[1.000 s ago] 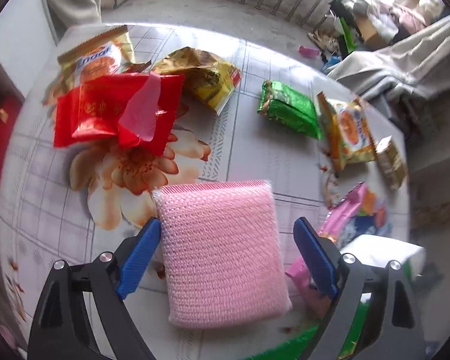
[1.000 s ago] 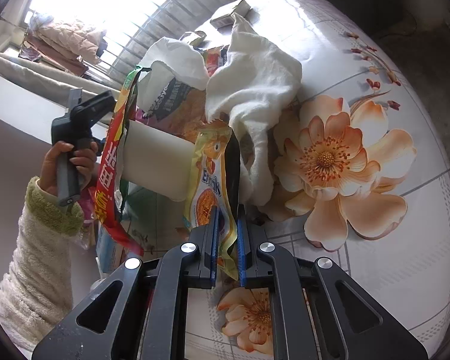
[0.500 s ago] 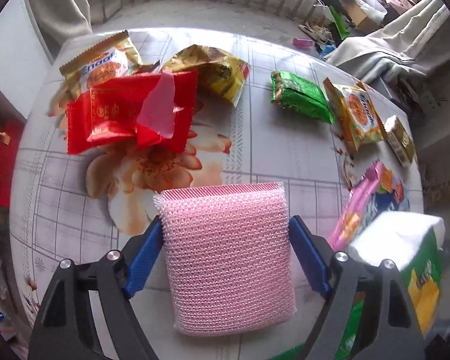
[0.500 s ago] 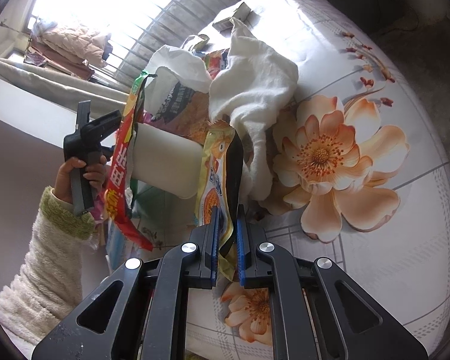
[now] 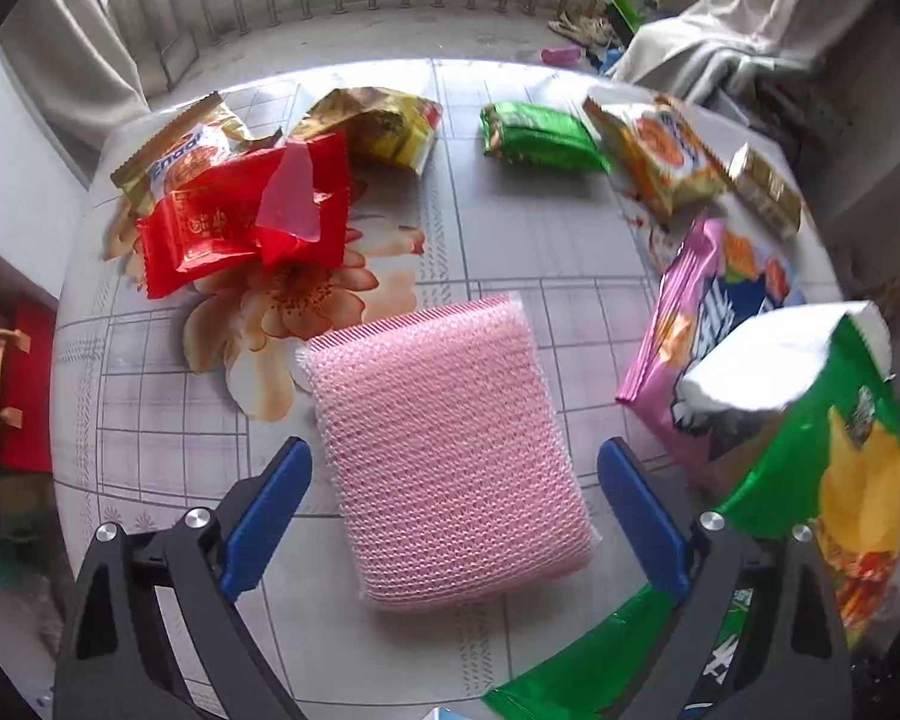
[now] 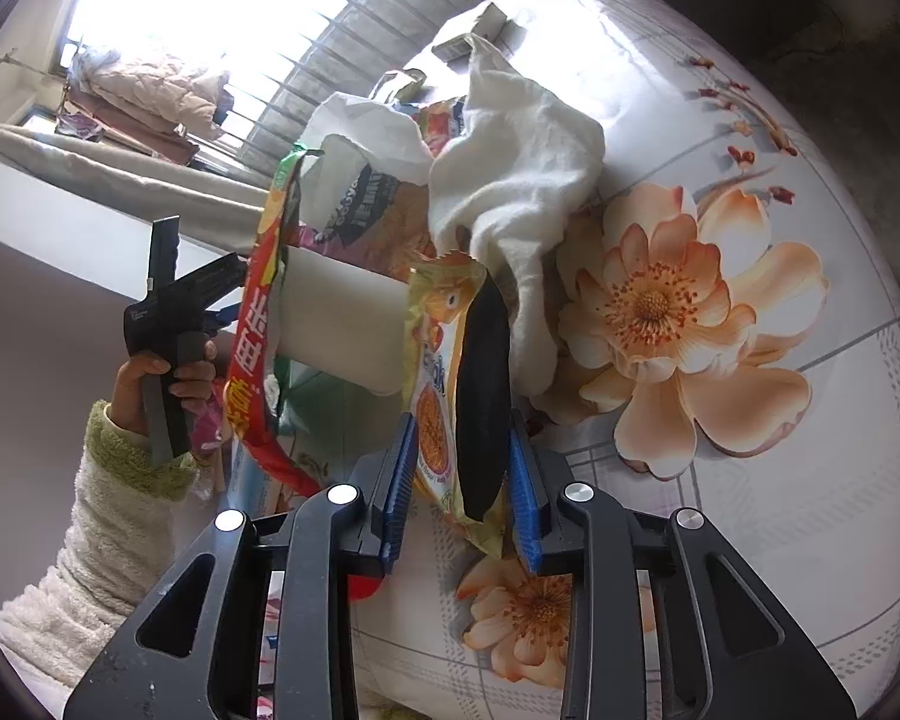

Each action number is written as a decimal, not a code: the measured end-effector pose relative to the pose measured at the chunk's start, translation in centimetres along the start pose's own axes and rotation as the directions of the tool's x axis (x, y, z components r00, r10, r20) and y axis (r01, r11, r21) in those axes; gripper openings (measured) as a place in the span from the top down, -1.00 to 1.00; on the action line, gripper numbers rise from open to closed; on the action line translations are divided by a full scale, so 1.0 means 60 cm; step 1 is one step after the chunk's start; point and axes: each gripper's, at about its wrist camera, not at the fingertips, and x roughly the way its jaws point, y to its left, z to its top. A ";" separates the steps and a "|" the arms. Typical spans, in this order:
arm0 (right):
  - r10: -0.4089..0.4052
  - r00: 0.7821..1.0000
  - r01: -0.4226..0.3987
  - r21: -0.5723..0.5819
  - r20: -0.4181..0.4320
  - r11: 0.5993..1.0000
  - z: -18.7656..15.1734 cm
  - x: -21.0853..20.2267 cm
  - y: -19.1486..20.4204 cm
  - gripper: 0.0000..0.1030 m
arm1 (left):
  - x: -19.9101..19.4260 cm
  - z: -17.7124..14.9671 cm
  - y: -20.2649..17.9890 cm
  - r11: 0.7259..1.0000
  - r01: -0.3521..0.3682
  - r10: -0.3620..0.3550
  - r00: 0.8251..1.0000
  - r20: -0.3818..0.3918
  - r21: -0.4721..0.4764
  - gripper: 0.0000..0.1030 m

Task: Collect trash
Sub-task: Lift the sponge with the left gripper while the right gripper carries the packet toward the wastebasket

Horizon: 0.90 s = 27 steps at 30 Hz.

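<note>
The right gripper [image 6: 459,480] has just loosened on the snack wrapper [image 6: 444,384], releasing it; the left gripper [image 5: 450,516] gapes around the pink sponge [image 5: 450,450], not touching.

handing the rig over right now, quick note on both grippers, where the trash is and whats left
Left gripper: open, astride the pink mesh scrubbing pad, pads clear of it.
Right gripper: jaws have just been opening; the yellow snack wrapper stands between them, pads look off it.
Big green snack bag stands open at the table edge, wrappers inside.
Left: red wrapper, small green packet and other packets on the floral tablecloth.
</note>
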 end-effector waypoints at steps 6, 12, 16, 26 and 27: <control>0.006 1.000 -0.006 0.003 0.003 1.000 -0.003 -0.004 -0.003 0.40 | 0.003 -0.002 0.008 1.000 0.000 0.000 1.000 0.009 -0.025 -0.80; -0.005 1.000 0.005 0.005 0.005 1.000 0.003 -0.001 -0.008 0.40 | 0.006 -0.007 0.015 1.000 -0.003 0.003 1.000 0.006 -0.027 -0.63; -0.012 1.000 0.012 0.005 0.003 1.000 0.004 0.002 -0.008 0.61 | 0.002 -0.010 0.023 1.000 0.002 -0.001 1.000 0.018 -0.030 -0.56; 0.011 1.000 -0.011 0.001 0.012 1.000 0.001 -0.012 0.005 0.97 | -0.024 -0.028 0.034 0.998 0.053 -0.052 0.998 0.041 -0.031 -0.52; 0.011 1.000 -0.011 -0.001 0.011 1.000 0.001 -0.014 0.006 0.98 | -0.027 -0.030 0.035 0.998 0.054 -0.053 0.998 0.043 -0.033 -0.51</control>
